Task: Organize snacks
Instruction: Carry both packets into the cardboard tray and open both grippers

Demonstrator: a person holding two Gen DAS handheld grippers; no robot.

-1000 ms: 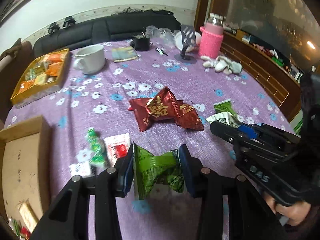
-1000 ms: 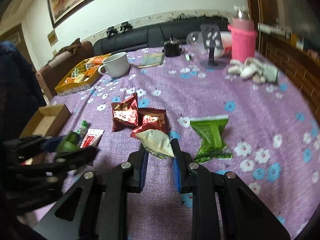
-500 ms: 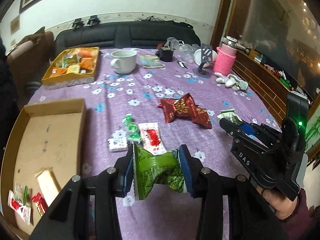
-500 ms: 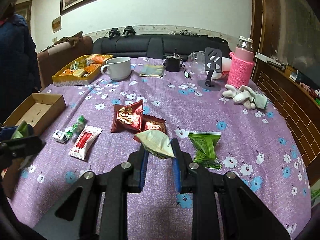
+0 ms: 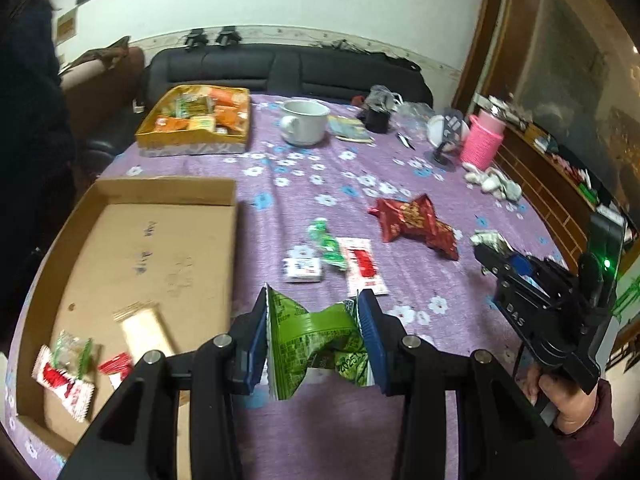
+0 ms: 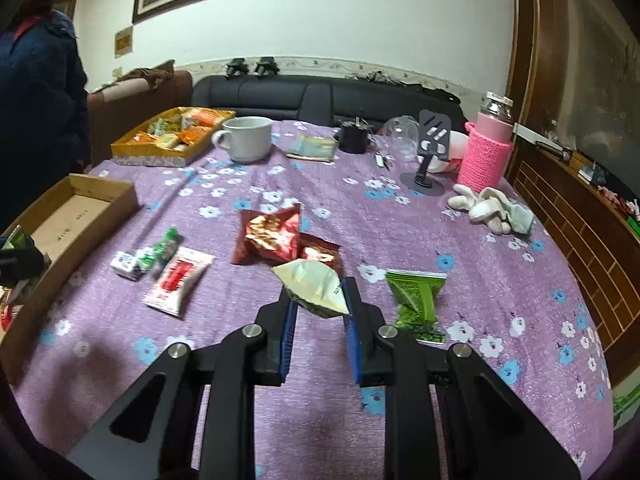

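Green snack packet [image 5: 316, 344] carried nearer cardboard box [image 5: 132, 240]

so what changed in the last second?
The left gripper carried its green packet up and left, toward the cardboard box. The right gripper lifted its pale packet off the table. Both grips stayed shut; the loose snacks on the purple cloth didn't move.

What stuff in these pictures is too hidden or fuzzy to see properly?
- Left wrist view: the middle of the green snack packet is squeezed between the left claw fingers, so its print is unreadable.
- Left wrist view: the small snacks in the cardboard box are blurred.
- Right wrist view: the box is cut off by the left edge.
- Right wrist view: the pale packet in the right claw shows no readable label.
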